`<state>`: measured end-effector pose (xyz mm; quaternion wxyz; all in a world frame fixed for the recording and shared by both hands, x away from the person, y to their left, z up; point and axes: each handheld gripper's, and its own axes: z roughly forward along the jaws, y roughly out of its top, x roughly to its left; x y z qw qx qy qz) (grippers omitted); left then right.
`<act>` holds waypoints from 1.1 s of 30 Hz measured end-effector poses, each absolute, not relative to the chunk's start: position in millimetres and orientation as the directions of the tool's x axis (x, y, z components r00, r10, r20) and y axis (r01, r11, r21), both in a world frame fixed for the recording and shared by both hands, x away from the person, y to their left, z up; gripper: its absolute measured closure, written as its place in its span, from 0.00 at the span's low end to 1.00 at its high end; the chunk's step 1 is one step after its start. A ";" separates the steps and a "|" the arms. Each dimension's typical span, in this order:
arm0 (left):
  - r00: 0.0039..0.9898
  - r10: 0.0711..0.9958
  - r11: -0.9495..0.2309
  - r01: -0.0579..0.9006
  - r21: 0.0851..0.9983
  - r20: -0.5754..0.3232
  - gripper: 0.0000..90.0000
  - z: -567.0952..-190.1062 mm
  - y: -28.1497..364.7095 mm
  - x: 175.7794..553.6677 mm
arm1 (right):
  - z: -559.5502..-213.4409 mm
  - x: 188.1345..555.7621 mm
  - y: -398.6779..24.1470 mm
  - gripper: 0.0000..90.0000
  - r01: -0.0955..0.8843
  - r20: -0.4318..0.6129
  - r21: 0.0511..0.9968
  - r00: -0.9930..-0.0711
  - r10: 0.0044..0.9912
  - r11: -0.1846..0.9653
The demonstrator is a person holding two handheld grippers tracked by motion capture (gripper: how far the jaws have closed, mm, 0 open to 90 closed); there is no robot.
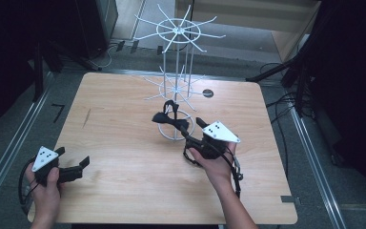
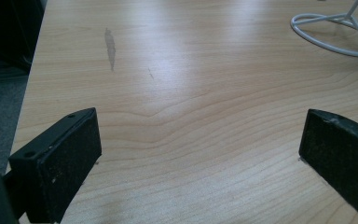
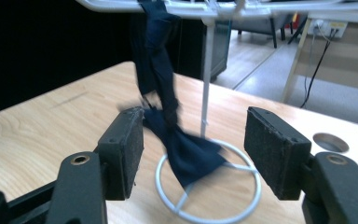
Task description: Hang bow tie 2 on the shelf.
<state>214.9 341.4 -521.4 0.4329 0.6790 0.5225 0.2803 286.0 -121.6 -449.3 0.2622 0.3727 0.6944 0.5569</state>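
Observation:
A dark bow tie hangs by its strap from a low arm of the white wire rack at the middle of the wooden table. My right gripper is just right of it, pointing at the rack. In the right gripper view the bow tie dangles over the rack's base ring, close to the left pad but not pressed; the right gripper is open. My left gripper rests at the near left, open over bare wood.
A round dark hole sits in the table behind the rack. The rack's upper tiers spread thin arms wide above the table. A grey scuff marks the wood at left. Dark stands and cables surround the table on the floor.

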 end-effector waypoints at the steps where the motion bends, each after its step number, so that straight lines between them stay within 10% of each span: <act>1: 0.297 0.952 -0.080 0.468 0.880 -0.072 0.00 -521.3 341.4 214.9 | -451.0 284.9 -123.6 0.43 0.228 0.056 0.969 -0.583 0.811 0.097; 33: 0.295 0.953 -0.075 0.468 0.881 -0.076 0.00 -521.4 341.8 215.1 | -490.2 274.5 -174.8 0.49 0.353 0.111 0.932 -0.504 0.857 0.087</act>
